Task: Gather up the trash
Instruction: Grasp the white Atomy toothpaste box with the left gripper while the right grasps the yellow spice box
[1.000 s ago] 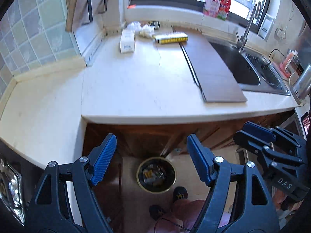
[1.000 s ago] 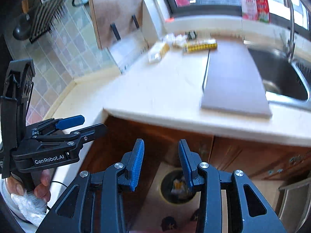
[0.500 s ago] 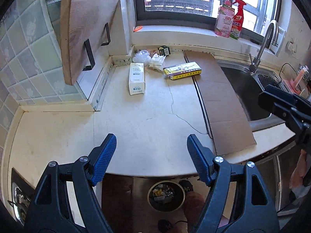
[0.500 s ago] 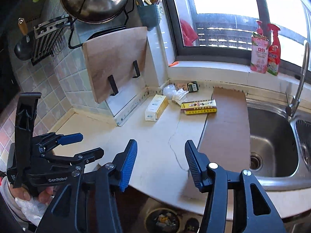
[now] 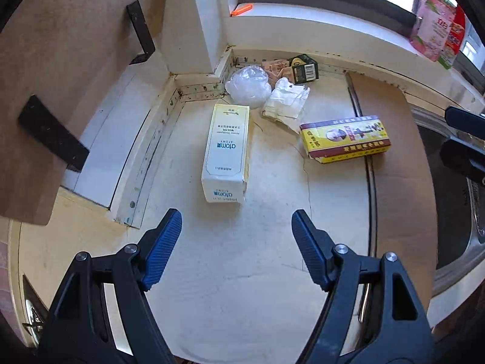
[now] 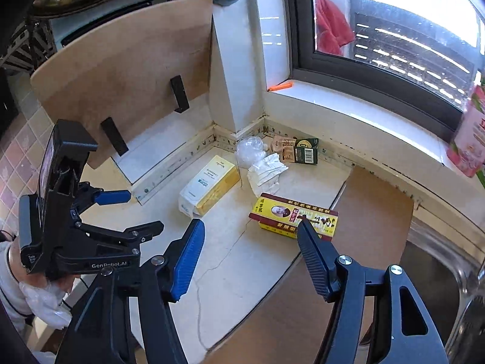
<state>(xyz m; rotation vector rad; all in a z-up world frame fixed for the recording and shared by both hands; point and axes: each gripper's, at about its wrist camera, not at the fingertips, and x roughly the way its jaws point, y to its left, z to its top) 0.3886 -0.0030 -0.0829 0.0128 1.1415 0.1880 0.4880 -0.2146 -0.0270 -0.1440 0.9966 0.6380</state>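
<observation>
Trash lies in the counter's back corner. A white and yellow carton (image 5: 225, 151) (image 6: 209, 185) lies flat just ahead of my open, empty left gripper (image 5: 236, 230). A yellow and red box (image 5: 345, 142) (image 6: 294, 216) lies to its right, right in front of my open, empty right gripper (image 6: 250, 232). Behind them sit a crumpled clear plastic bag (image 5: 248, 86) (image 6: 251, 148), a crumpled white paper (image 5: 286, 101) (image 6: 266, 170), a dark green packet (image 5: 303, 69) (image 6: 306, 151) and a brown wrapper (image 5: 274, 68). The left gripper also shows in the right wrist view (image 6: 133, 212).
A wooden cutting board (image 5: 66, 69) (image 6: 127, 75) hangs on the left wall over the counter. A brown cardboard sheet (image 5: 397, 157) (image 6: 348, 242) lies right of the trash, beside the steel sink (image 6: 433, 270). Detergent bottles (image 5: 436, 21) stand on the window sill.
Both grippers have moved up from over the floor bin and forward over the counter toward the trash in the corner. The bin has left both views. Both stay open.
</observation>
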